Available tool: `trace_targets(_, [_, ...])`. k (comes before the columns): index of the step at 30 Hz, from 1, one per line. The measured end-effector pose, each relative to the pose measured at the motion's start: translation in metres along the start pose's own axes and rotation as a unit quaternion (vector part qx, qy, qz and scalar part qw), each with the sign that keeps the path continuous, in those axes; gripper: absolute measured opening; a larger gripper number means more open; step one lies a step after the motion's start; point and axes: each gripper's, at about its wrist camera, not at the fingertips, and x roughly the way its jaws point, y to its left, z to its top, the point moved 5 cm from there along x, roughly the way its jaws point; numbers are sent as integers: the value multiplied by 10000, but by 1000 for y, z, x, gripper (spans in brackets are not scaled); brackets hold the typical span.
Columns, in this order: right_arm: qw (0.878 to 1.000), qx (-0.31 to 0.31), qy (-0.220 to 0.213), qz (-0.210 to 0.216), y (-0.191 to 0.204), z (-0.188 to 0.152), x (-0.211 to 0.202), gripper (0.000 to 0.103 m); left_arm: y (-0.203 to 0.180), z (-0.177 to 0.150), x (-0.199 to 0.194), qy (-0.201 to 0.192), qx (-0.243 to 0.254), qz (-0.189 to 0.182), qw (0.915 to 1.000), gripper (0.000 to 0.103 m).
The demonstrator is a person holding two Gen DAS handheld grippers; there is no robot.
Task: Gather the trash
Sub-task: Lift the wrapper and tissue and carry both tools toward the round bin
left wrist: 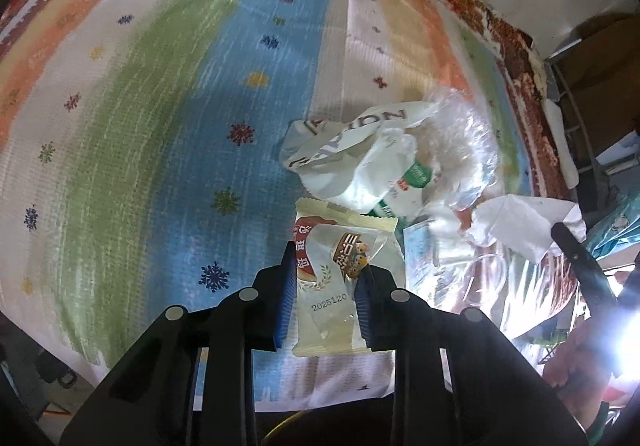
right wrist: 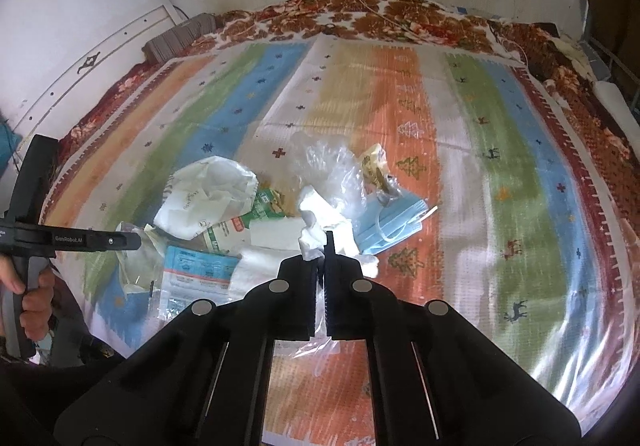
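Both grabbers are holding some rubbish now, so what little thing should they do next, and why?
Probably lift both pieces up and away from the pile. The left gripper is shut on the cream snack wrapper, and the right gripper is shut on the white tissue. More trash, like the blue face mask, lies on the striped mat, and no bin is in view.

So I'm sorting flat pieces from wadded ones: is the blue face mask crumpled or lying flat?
Flat. The blue face mask lies spread on the striped cloth, pleats and ear loop showing, not balled up.
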Motion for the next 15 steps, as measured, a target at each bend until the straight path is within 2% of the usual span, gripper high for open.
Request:
trace_targets(5, [9998,-20,-203,-2,2,4,-21,2,-3,2,-21,-265,-10,18,9996,26])
trace_targets(15, [9993,-180,-318,38,19,-4,-54,2,-17,-14,-41,-343,31,-238,9991,26])
